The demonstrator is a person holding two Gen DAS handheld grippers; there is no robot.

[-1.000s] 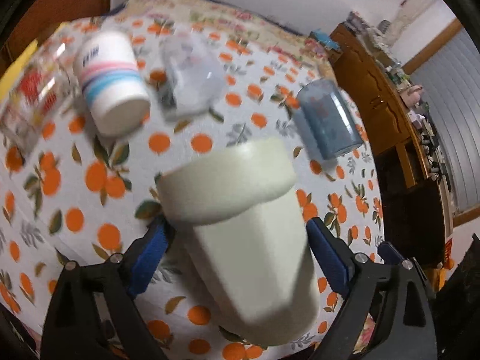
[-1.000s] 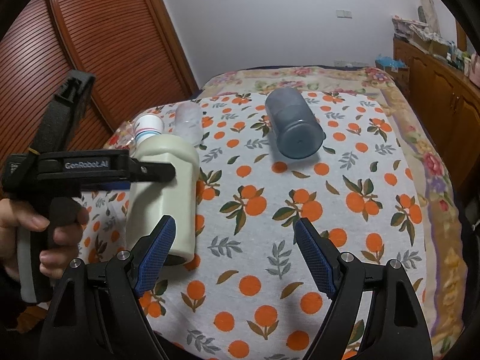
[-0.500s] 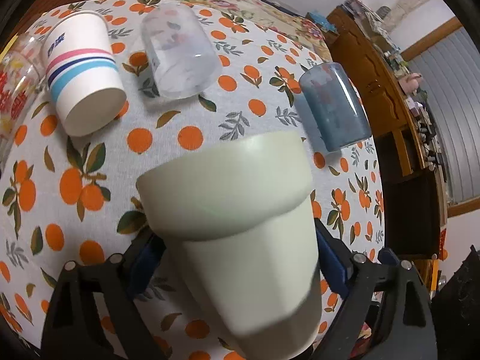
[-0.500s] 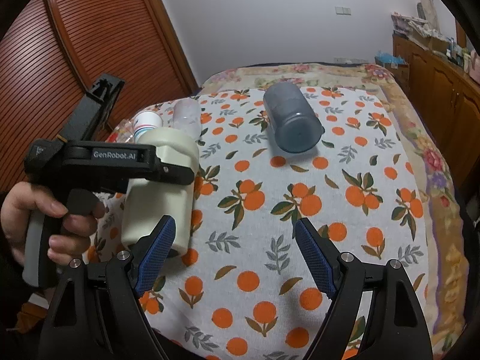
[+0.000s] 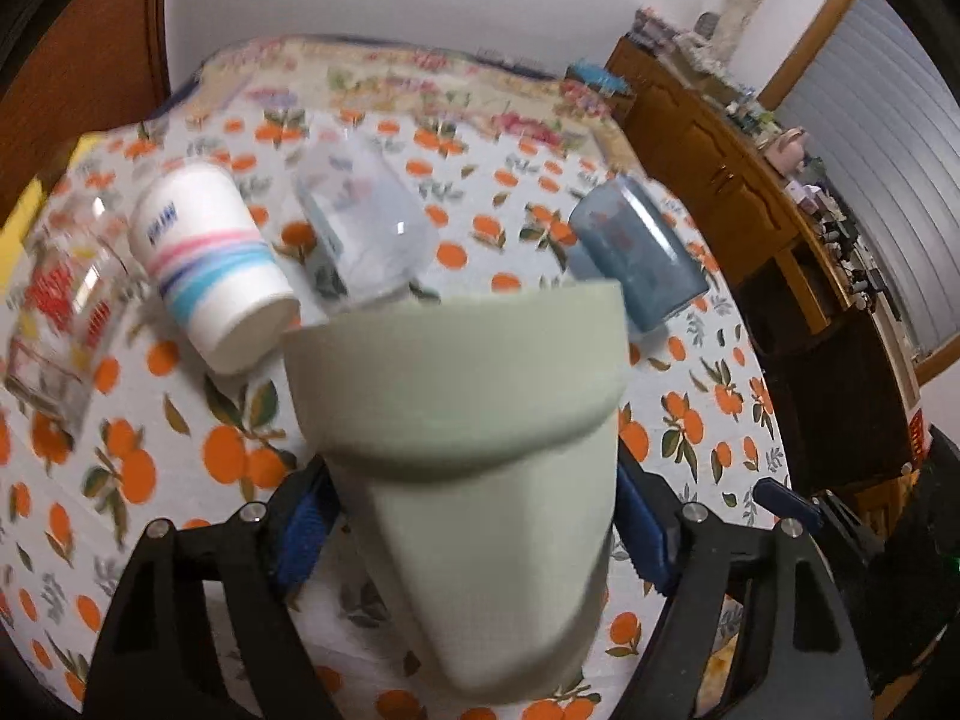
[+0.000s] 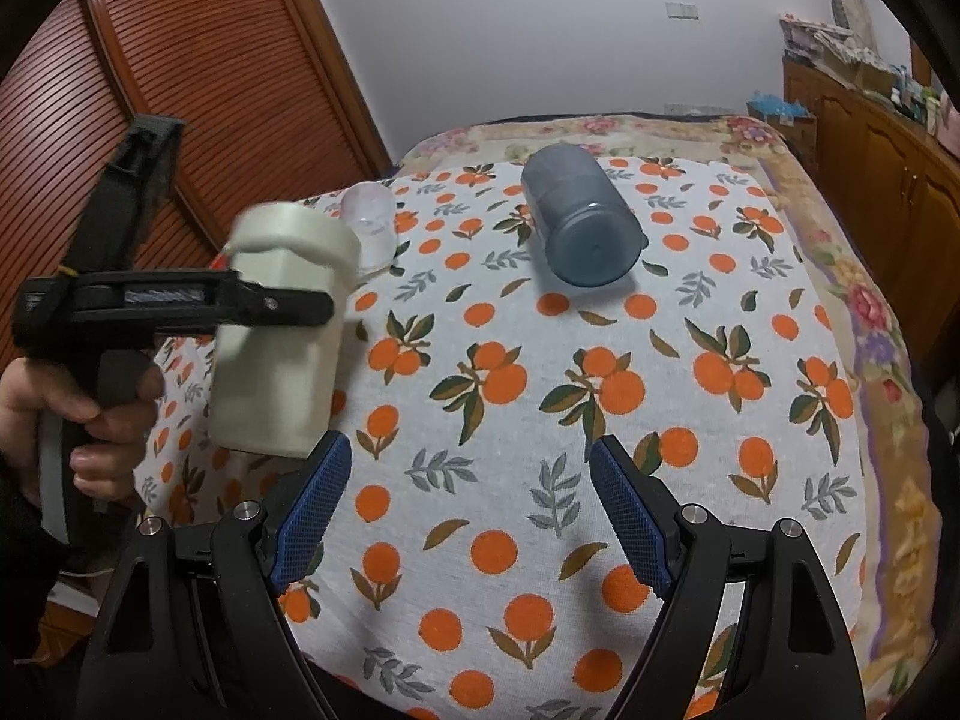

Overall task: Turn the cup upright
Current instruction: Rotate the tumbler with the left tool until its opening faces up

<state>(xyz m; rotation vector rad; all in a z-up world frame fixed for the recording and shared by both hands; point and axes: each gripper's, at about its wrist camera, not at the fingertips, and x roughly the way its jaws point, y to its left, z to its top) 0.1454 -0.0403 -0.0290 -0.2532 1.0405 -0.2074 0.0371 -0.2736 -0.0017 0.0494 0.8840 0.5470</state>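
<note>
My left gripper is shut on a pale green cup and holds it above the table, rim up and tilted a little. The same cup shows in the right wrist view, clamped by the left gripper at the left. My right gripper is open and empty, low over the near part of the orange-print tablecloth.
A blue tumbler lies on its side at the far middle. A clear plastic cup, a striped paper cup and a printed glass lie on the far left. A wooden cabinet stands to the right.
The left gripper has lifted the green cup higher off the table and turned it so its rim points up. The right gripper has stayed open and nearly still.
</note>
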